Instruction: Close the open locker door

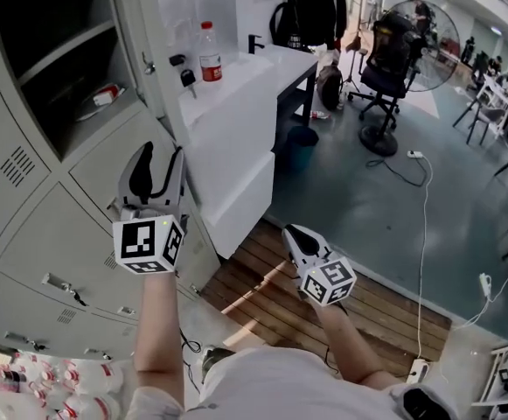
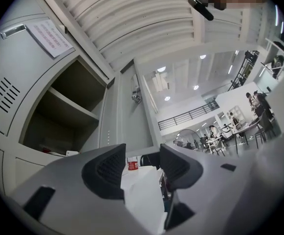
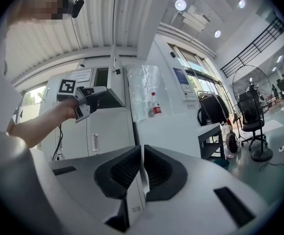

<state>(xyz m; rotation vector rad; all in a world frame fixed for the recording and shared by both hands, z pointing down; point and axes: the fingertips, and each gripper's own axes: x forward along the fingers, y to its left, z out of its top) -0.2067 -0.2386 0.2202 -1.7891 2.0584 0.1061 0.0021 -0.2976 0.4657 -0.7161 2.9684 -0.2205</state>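
Head view, with both gripper views. The locker door [image 1: 144, 33] stands swung out from the bank of grey lockers, nearly edge-on to me, between the open locker [image 1: 61, 68] at its 9 o'clock and the white tabletop [image 1: 236, 121] at its 3 o'clock. A bottle [image 1: 210, 55] stands on that tabletop, clear of the door. The door's long axis is upright. Its latch [image 1: 149, 63] shows on the face turned towards the tabletop.

My left tongs [image 1: 160, 160] are raised in front of the lockers with the jaws wide apart. The left gripper view shows nothing between them; only the bottle and the tabletop show far off through the gap. From these tongs the door lies at 12 o'clock, near but apart, with no contact visible.

My right tongs [image 1: 293, 234] hang lower, over the slatted wooden floor [image 1: 262, 296], with the jaws drawn almost together and holding nothing. From them the door lies at about 10 o'clock, well apart.

Judgement: the door is not yet closed, and the left tongs are the nearer tool. The coming move turns on getting them to the tabletop side of the door, then pushing that face towards 9 o'clock so it swings over the opening. A push too near the hinge would move it poorly.
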